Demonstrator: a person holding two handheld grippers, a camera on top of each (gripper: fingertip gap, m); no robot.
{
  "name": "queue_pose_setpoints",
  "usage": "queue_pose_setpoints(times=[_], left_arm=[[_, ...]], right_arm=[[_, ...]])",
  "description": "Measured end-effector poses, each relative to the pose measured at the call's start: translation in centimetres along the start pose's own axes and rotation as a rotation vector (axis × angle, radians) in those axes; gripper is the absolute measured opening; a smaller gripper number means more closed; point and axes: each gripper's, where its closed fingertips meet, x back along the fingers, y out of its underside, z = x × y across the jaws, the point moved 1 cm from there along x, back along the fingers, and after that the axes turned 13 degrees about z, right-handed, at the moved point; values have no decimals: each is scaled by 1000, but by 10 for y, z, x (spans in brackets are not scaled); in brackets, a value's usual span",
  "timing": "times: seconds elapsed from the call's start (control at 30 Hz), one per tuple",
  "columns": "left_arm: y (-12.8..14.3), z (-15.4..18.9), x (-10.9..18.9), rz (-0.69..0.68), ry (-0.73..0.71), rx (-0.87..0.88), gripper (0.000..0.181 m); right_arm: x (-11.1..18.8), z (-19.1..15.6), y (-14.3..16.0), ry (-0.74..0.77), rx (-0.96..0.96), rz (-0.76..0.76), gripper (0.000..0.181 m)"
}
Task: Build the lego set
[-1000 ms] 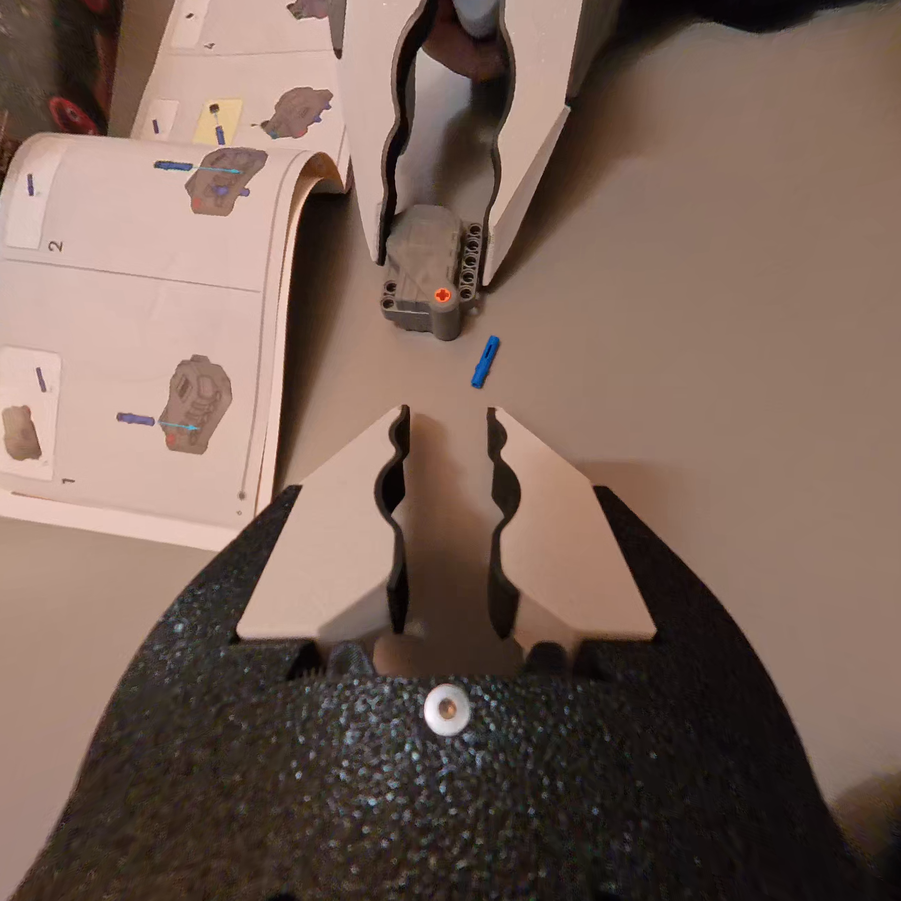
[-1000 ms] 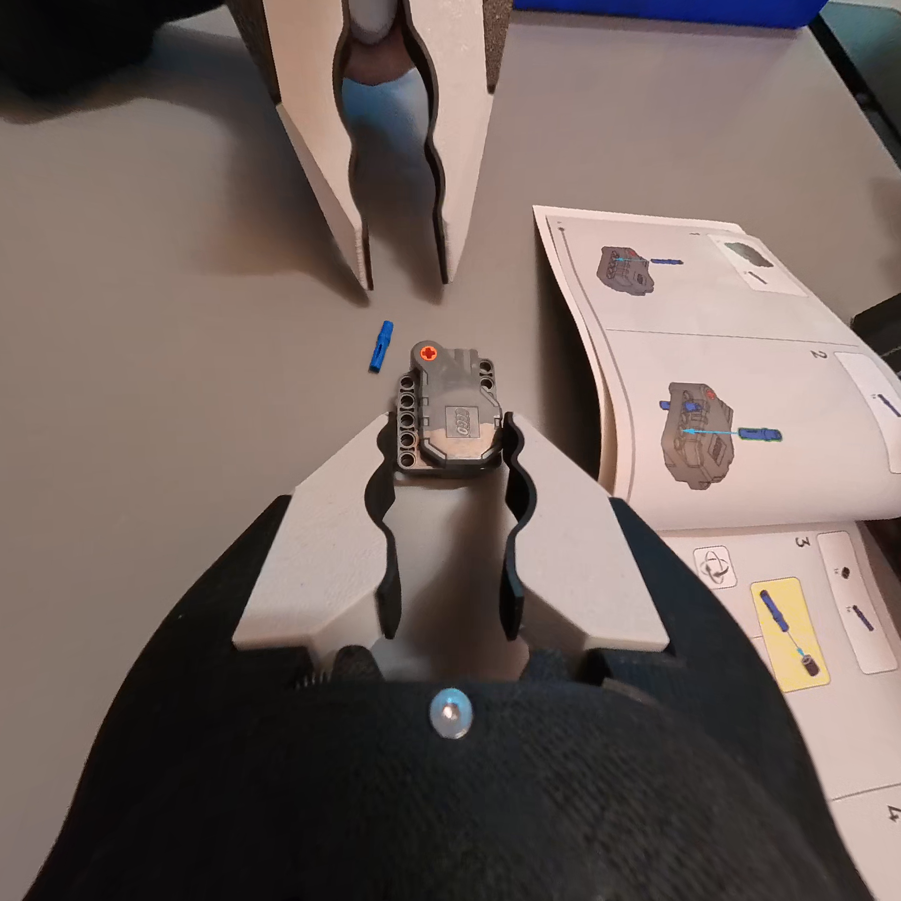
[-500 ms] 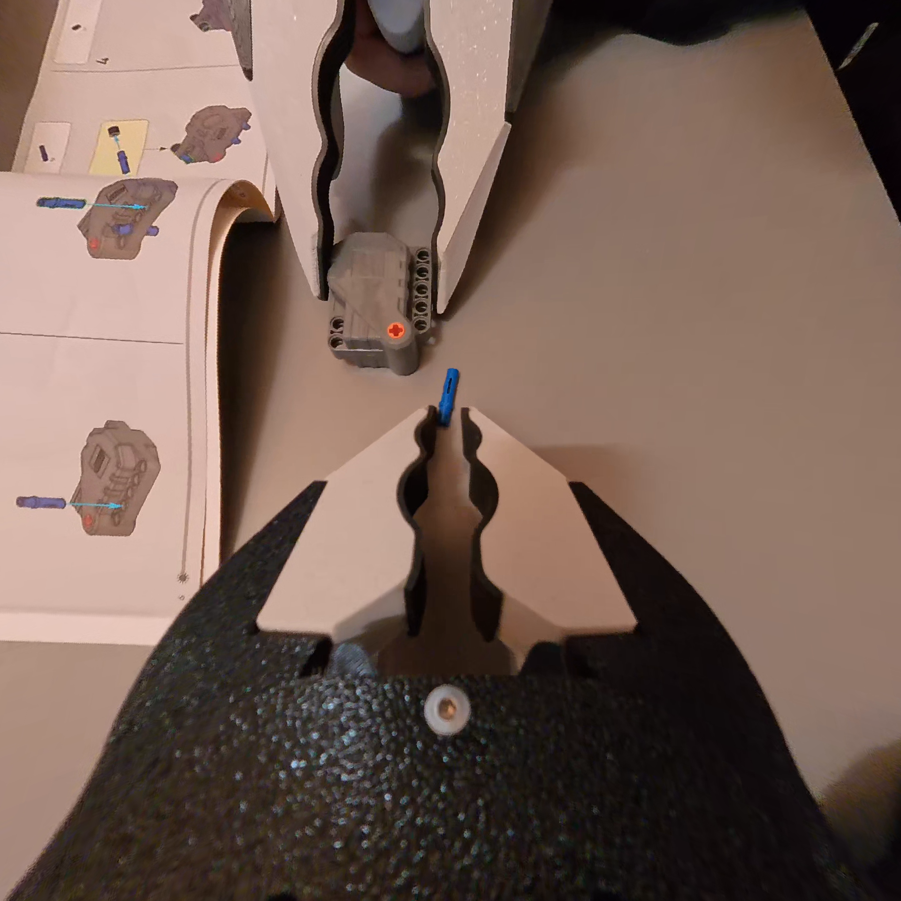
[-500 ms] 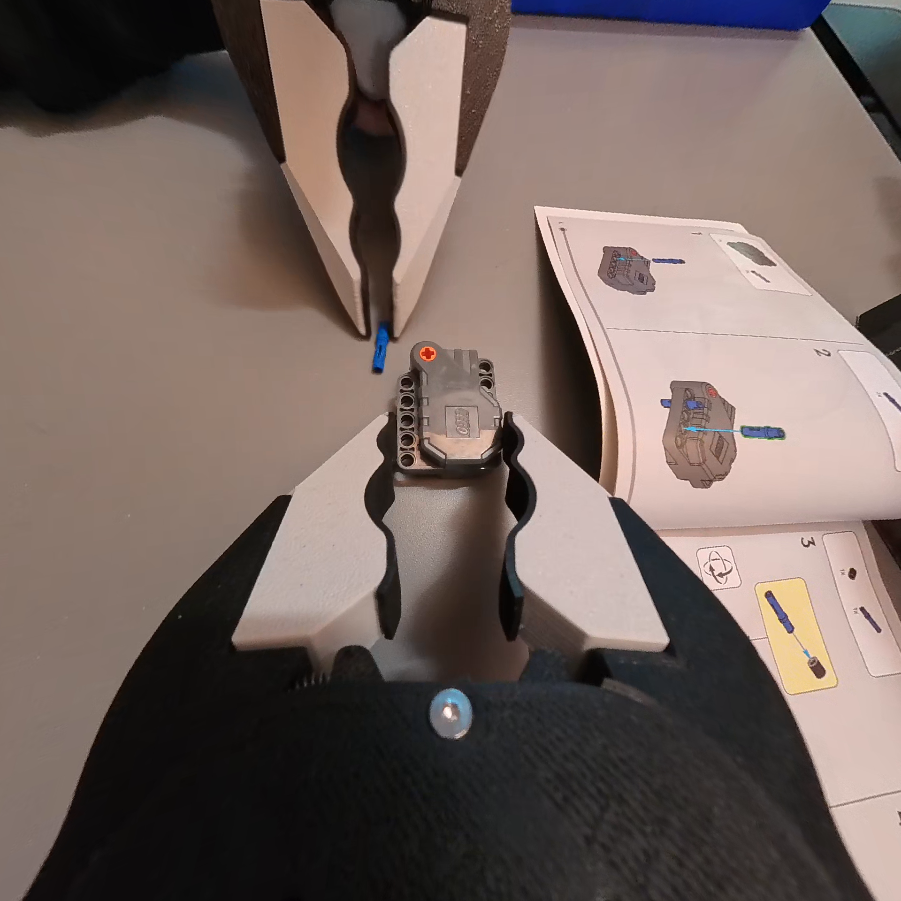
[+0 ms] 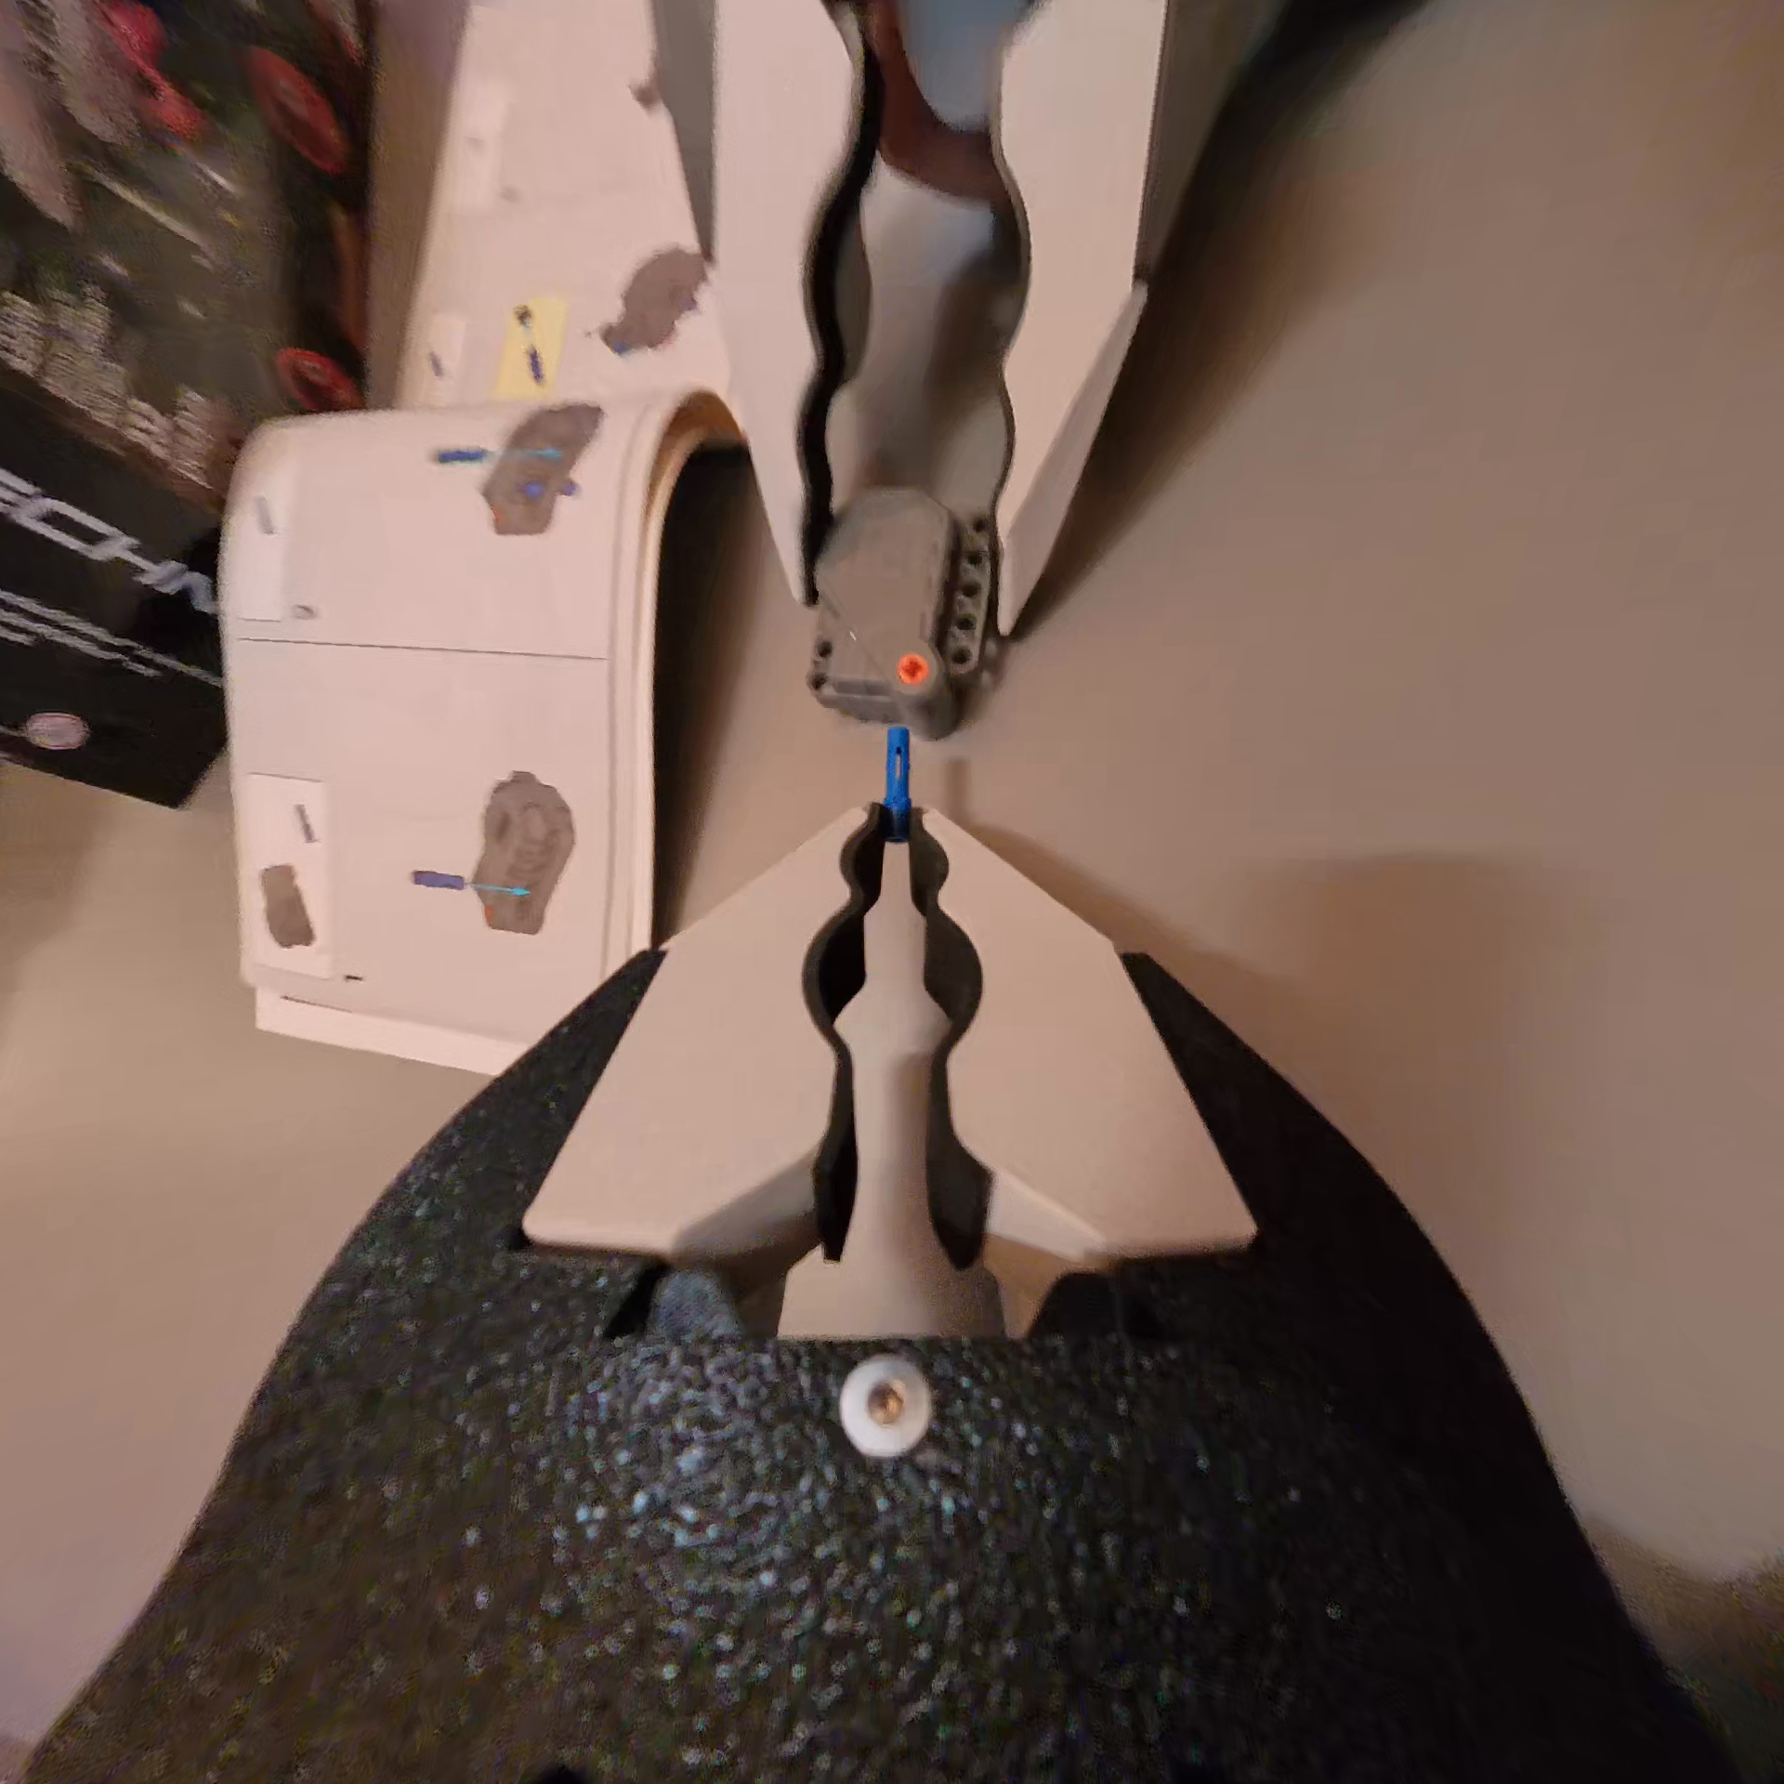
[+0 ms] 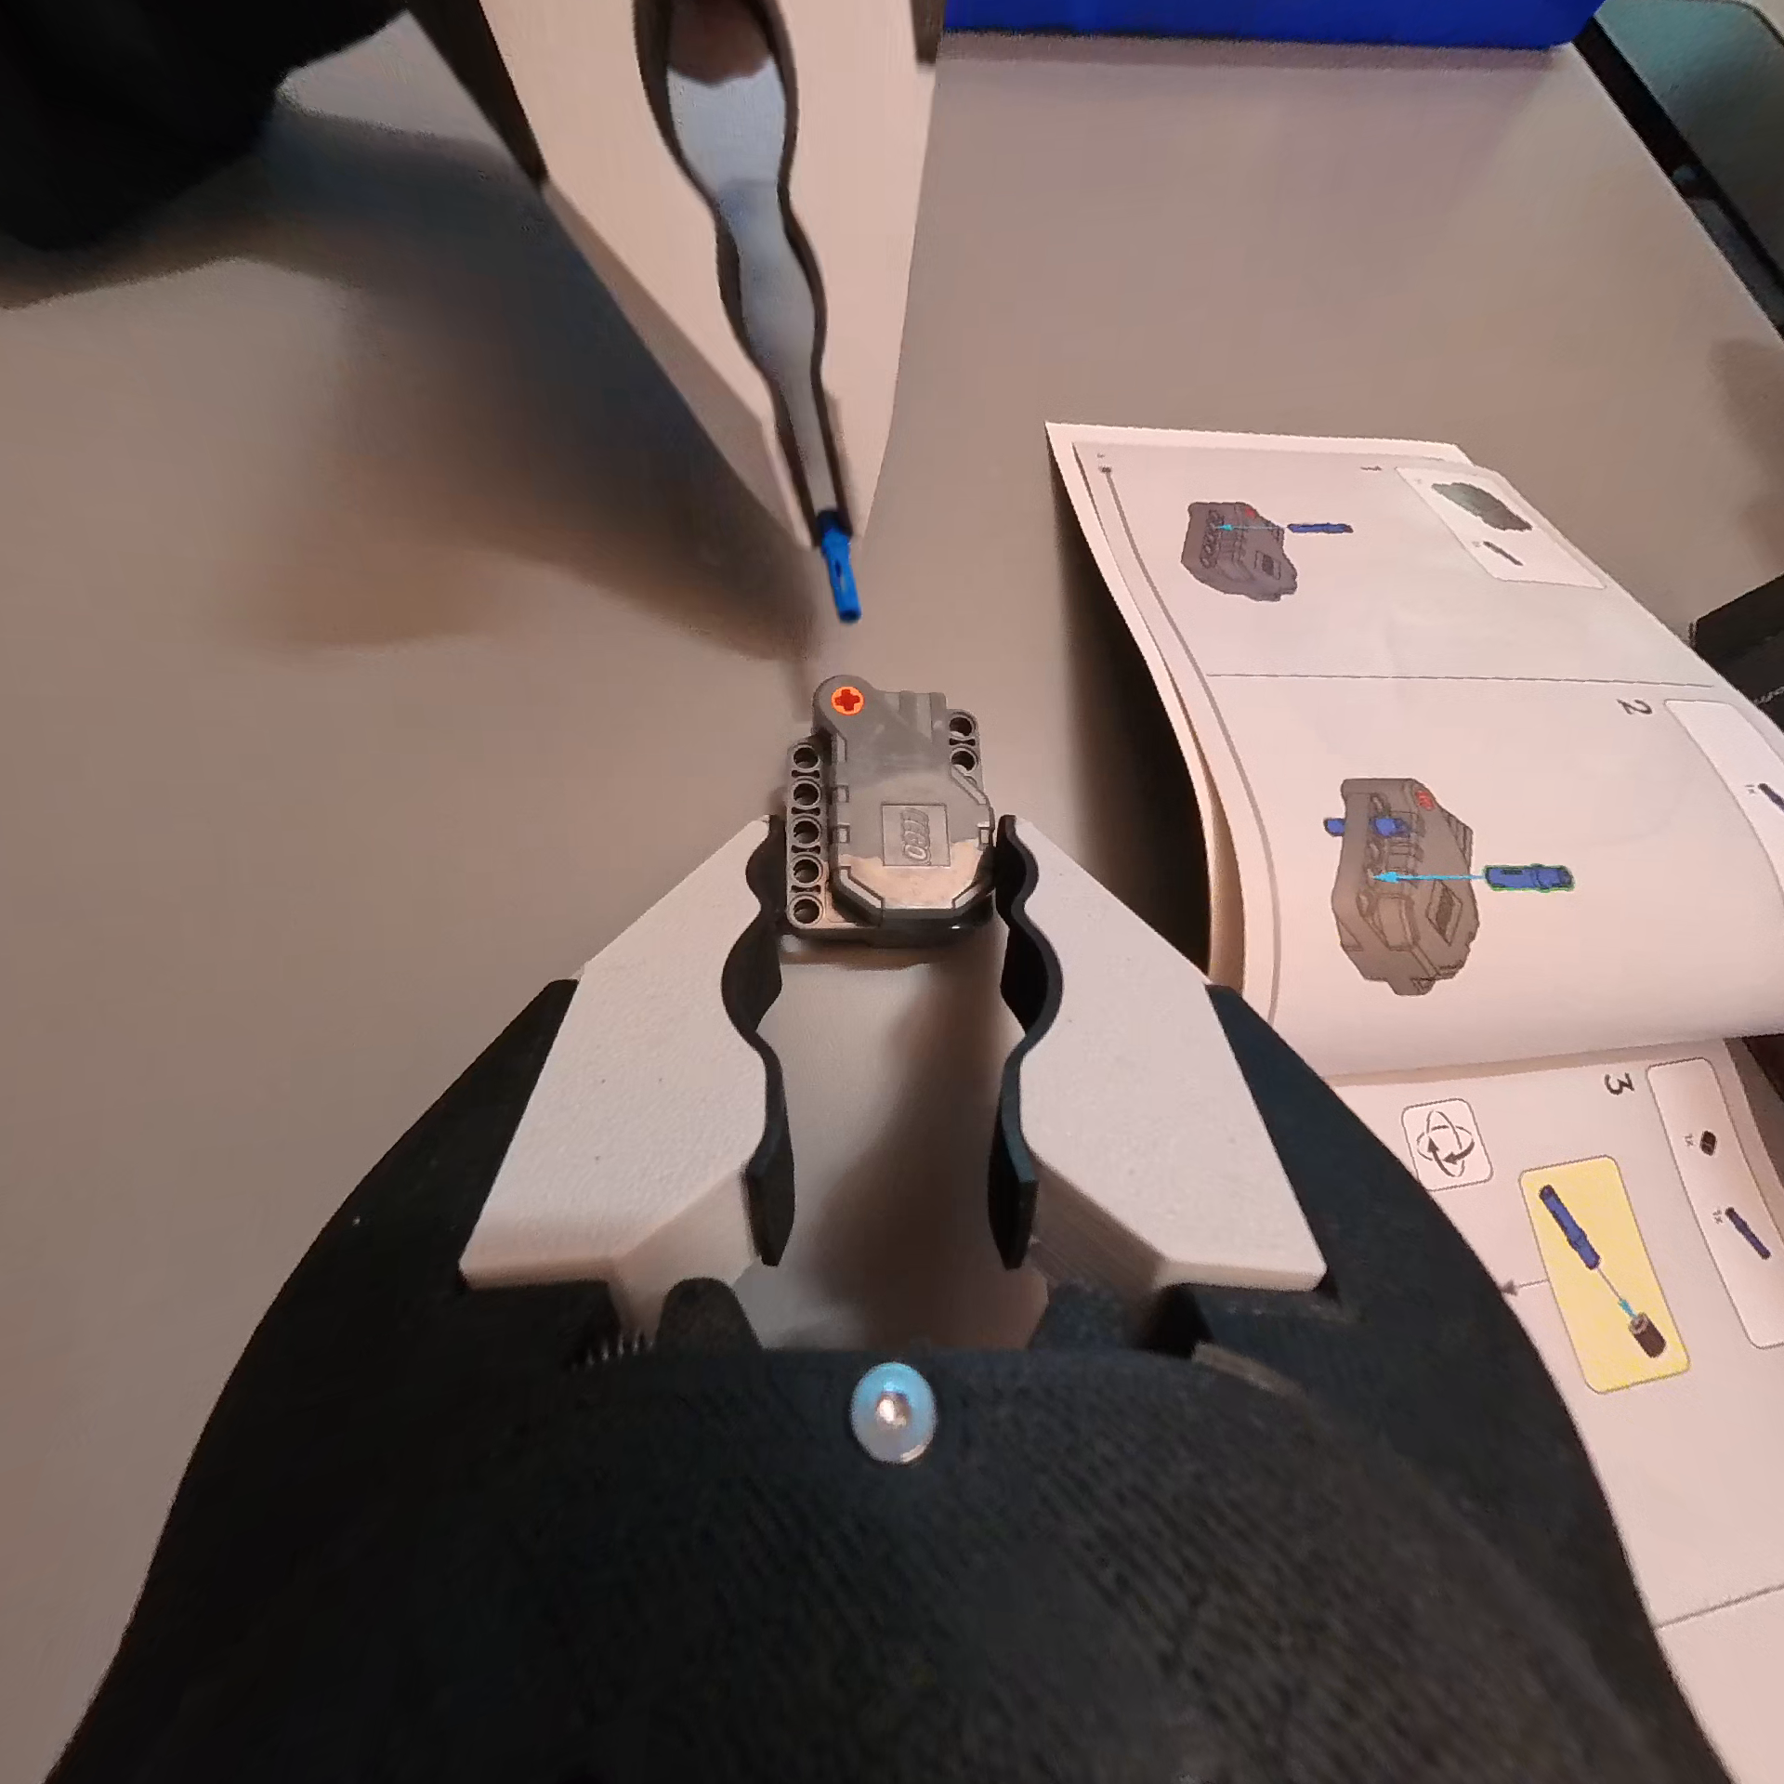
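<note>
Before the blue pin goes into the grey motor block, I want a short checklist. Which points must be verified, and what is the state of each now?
1. Left gripper shut on the blue pin: ok.
2. Pin sticks out forward past the fingertips: ok.
3. Right gripper clamps the grey motor block by its sides: ok.
4. Pin not yet in a hole; a gap remains in the right wrist view: ok.
5. Pin lined up with the intended hole: cannot tell.
6. Instruction booklet open beside the block: ok.
</note>
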Motion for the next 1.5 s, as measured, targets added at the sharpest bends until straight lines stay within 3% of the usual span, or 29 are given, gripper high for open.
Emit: queue_pose_setpoints(times=[0.07, 0.27, 0.63, 0.77, 0.97, 1.1, 1.27, 1.5], left_arm=[[-9, -6, 6, 76, -24, 59, 1], [-6, -26, 23, 122, -118, 187, 1], [-12, -23, 24, 134, -110, 156, 1], [-13, -19, 21, 122, -91, 131, 1], [-33, -11, 17, 196, -58, 66, 1], [-46, -3, 11, 229, -33, 15, 1], [-47, 2, 5, 212, -10, -8, 1], [-47, 5, 3, 208, 4, -22, 1]], right_arm=[[-1, 0, 0, -1, 2, 0, 41], [-1, -1, 0, -5, -6, 0, 41], [2, -4, 0, -30, 21, 3, 42], [13, -3, -17, -37, 27, 87, 59], [28, 1, -64, 16, 39, 346, 35], [25, -10, -69, 1, 144, 364, 9], [19, -12, -66, -2, 143, 348, 14], [16, -15, -65, -6, 173, 340, 3]])
